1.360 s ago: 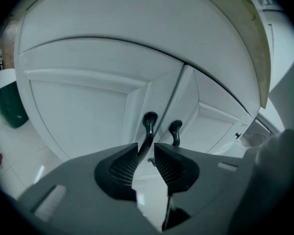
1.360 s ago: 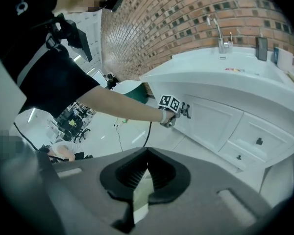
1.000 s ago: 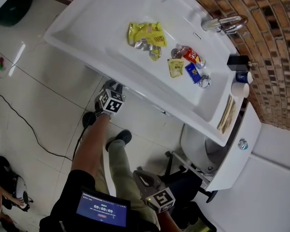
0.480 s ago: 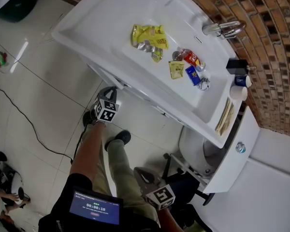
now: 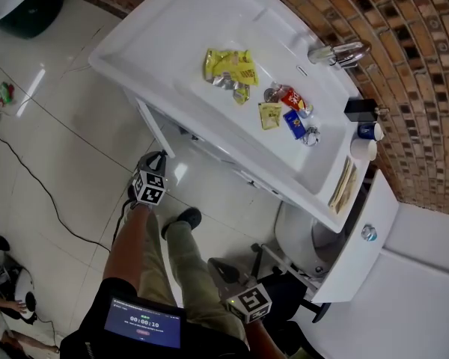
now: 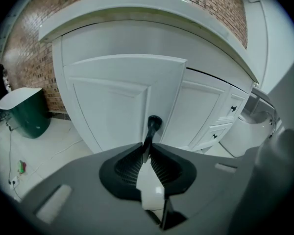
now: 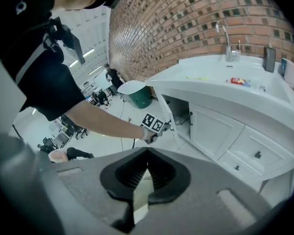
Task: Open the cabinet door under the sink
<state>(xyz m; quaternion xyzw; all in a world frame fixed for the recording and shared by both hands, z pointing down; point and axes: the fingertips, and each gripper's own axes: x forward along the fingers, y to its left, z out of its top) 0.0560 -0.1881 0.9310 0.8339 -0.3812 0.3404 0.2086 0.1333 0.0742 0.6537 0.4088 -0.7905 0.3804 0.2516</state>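
Cabinet door (image 6: 118, 101) under the sink: stood swung out from the cabinet front on its left hinge side, free edge toward me, with a dark gap behind it in the right gripper view. Its black knob (image 6: 154, 123) sat at the free edge. My left gripper (image 6: 145, 146) had its jaws closed on the stem of that knob, the knob head just clear of the tips.

To the right of the open door, the neighbouring door was flush and closed. Beyond it were two small drawers (image 6: 224, 119) with black pulls.

Above, the white sink (image 5: 159, 32) held yellow snack wrappers (image 5: 228, 64) and a few red and blue packets (image 5: 292, 107) near the chrome faucet (image 5: 337, 52), against the brick wall (image 5: 411, 73).

My right gripper (image 7: 147, 151) was held low and well back from the cabinet, jaw tips pressed together with nothing between them.

A dark green tub (image 6: 22, 112) stood on the tiled floor (image 5: 52, 148) to the left of the cabinet.
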